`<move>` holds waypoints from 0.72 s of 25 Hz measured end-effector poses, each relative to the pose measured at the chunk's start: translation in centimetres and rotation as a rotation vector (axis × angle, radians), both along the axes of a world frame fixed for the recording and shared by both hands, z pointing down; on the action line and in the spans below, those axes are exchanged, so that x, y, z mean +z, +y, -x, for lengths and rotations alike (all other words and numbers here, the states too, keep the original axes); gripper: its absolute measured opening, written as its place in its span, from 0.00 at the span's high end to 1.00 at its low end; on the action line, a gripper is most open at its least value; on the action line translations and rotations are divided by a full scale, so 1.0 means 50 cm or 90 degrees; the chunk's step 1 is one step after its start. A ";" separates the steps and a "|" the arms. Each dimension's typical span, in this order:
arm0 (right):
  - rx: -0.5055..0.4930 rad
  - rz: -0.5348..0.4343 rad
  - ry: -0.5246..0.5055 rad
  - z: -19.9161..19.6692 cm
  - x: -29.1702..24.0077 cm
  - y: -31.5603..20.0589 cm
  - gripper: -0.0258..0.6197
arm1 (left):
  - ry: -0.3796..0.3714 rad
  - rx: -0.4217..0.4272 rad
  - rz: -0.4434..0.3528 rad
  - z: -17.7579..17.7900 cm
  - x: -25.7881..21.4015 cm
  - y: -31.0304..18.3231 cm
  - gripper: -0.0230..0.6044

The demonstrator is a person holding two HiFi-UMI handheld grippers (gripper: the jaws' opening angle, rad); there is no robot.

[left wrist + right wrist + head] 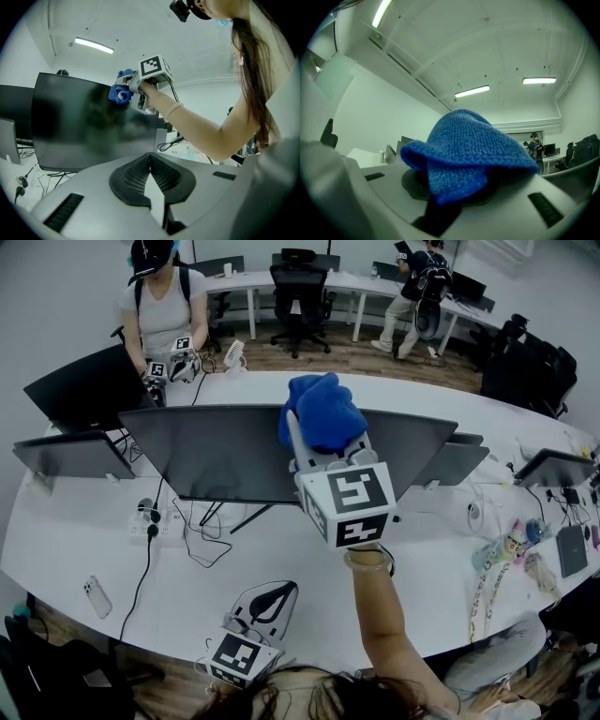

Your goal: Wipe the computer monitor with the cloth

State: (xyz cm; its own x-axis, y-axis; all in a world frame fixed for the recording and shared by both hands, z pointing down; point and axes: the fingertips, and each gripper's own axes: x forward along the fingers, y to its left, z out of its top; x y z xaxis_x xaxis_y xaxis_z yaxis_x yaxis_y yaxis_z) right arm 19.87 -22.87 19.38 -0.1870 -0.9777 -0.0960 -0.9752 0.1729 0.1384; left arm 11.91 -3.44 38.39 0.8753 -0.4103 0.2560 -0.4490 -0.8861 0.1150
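Observation:
A dark monitor [216, 451] stands on the white table [309, 577], its screen facing me [89, 126]. My right gripper [317, 432] is raised at the monitor's top edge, shut on a blue cloth [323, 413]. The cloth sits against the screen's upper right corner in the left gripper view [121, 91]. In the right gripper view the cloth [468, 150] bulges over the jaws and hides the fingertips of the right gripper [454, 187]. My left gripper [272, 596] rests low near the table's front edge, away from the monitor. Its jaws [150, 161] are shut with nothing between them.
More monitors [70, 456] flank the middle one. A power strip [155, 521] with trailing cables, and a phone [97, 596], lie at the left. A lanyard [487, 592] and small items lie at the right. Across the table a person [164, 310] holds grippers.

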 end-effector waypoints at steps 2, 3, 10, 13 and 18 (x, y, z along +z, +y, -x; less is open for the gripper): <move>0.000 -0.001 -0.002 -0.004 0.000 0.001 0.81 | 0.000 -0.001 0.000 -0.003 0.000 -0.002 0.95; 0.000 -0.001 -0.003 -0.005 0.000 0.001 0.81 | 0.001 0.000 -0.001 -0.005 0.000 -0.002 0.95; 0.004 -0.002 -0.009 -0.026 -0.001 0.011 0.81 | -0.002 0.005 -0.004 -0.019 0.001 0.004 0.95; 0.008 0.000 -0.011 -0.041 -0.001 0.015 0.81 | -0.001 0.007 -0.005 -0.030 0.000 0.005 0.95; 0.014 0.003 -0.014 -0.073 -0.001 0.026 0.81 | -0.001 0.014 -0.005 -0.056 0.000 0.016 0.95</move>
State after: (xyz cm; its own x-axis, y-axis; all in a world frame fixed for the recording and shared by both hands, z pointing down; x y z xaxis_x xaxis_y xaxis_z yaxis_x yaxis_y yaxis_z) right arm 23.52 -21.55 19.32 -0.1628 -0.9820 -0.0953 -0.9816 0.1514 0.1168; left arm 14.72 -2.62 38.37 0.8837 -0.3933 0.2537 -0.4298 -0.8966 0.1070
